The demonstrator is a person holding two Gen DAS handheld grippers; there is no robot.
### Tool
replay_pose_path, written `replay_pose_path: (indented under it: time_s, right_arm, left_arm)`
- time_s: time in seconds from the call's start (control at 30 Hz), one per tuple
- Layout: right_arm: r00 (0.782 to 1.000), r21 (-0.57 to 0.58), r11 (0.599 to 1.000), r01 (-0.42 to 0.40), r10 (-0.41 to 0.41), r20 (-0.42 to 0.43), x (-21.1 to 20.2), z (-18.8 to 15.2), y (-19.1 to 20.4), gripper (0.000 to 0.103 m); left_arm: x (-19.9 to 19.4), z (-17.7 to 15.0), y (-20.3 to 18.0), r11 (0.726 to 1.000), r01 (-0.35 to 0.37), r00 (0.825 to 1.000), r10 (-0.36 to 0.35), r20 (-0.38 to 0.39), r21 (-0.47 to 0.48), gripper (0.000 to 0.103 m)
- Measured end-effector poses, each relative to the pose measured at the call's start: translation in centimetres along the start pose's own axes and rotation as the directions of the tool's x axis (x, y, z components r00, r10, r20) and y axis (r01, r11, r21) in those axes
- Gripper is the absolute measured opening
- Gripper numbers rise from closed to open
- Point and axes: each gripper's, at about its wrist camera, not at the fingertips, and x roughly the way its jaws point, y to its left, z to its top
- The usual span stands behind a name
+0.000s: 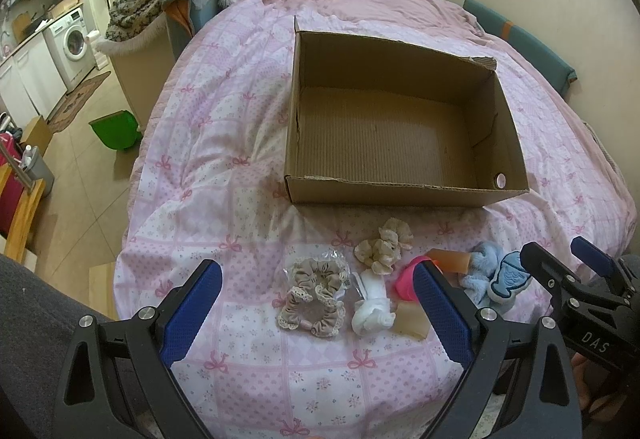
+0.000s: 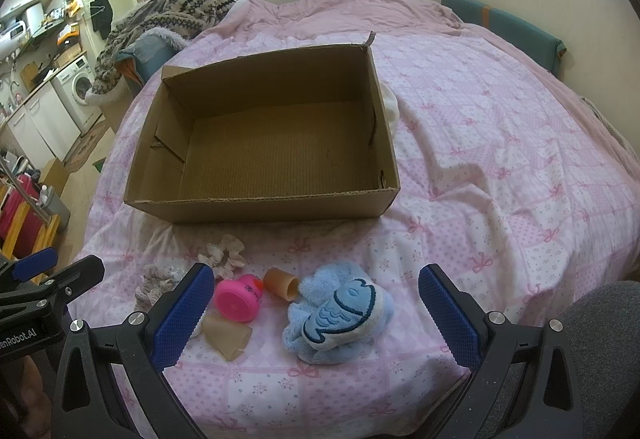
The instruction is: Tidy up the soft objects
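I hold both claws wide over the bed (image 1: 240, 143): left claw (image 1: 318, 305) above the scrunchies (image 1: 314, 297), right claw (image 2: 316, 309) above the blue plush (image 2: 340, 315), cardboard box (image 2: 260, 205) at 12 o'clock

The left gripper (image 1: 318, 303) has a black plastic frame with triangular cut-outs, round silver screws at its joints, and two long fingers faced with blue, finely knobbed pads (image 1: 440, 309). The right gripper (image 2: 316, 305) is built the same: black frame, silver screws, blue textured pads (image 2: 182, 317). White lettering shows on the black bodies, "DAS" on the right one and "enRobot.AI" on the left. Grey fabric (image 2: 600, 315) shows at the near edge.
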Motion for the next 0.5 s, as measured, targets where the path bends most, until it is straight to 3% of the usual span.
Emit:
replay_pose_path:
  time_s: [0.5]
  right_arm:
    - [1.000,0.000,1.000,0.003,-0.003,-0.002,0.18,-0.03,-0.21,0.103]
  left_arm:
    - [0.11,-0.19,0.01,1.000,0.000,1.000,0.000,-0.002,-0.001,0.096]
